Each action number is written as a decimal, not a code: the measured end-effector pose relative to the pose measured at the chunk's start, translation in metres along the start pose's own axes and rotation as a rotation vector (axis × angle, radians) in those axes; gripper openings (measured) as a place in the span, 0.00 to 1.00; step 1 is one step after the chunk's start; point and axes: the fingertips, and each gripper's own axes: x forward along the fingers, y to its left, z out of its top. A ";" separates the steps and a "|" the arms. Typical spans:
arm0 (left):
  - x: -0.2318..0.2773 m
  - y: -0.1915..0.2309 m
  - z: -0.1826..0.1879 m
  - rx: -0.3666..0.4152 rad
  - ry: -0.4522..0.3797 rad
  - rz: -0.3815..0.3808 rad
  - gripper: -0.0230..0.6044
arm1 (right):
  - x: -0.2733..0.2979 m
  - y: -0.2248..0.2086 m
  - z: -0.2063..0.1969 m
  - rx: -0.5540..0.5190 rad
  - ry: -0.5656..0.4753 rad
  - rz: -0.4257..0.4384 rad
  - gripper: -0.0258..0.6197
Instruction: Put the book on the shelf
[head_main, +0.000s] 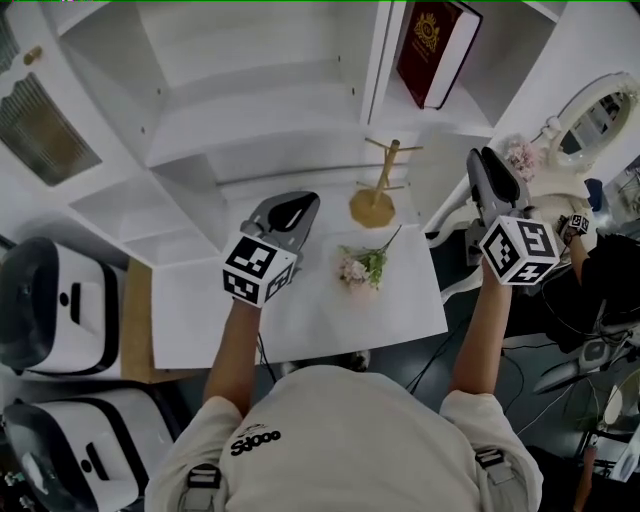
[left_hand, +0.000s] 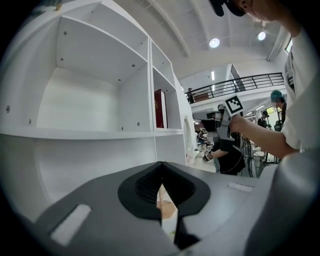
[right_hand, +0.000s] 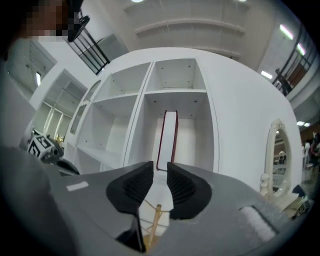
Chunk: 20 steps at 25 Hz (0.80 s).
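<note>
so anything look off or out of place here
Only the sprig of pink flowers lies loose on its side on the white table, near the upright wooden stand, with no vase. The red book stands on end in its shelf compartment. Nothing looks spilled or damaged.

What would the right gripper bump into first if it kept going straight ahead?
Most likely the red book, standing upright in the shelf right ahead of the right gripper. The wooden stand sits lower, so the gripper would probably pass above it, though depth is hard to judge.
</note>
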 end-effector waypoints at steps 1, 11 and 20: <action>0.001 -0.002 0.002 0.006 -0.003 -0.004 0.06 | -0.008 0.004 -0.007 -0.026 0.014 -0.020 0.16; 0.001 -0.008 0.028 0.045 -0.058 0.009 0.06 | -0.049 0.055 -0.042 -0.018 0.070 0.023 0.04; 0.002 -0.012 0.031 0.071 -0.061 0.027 0.06 | -0.056 0.068 -0.052 -0.031 0.110 0.055 0.04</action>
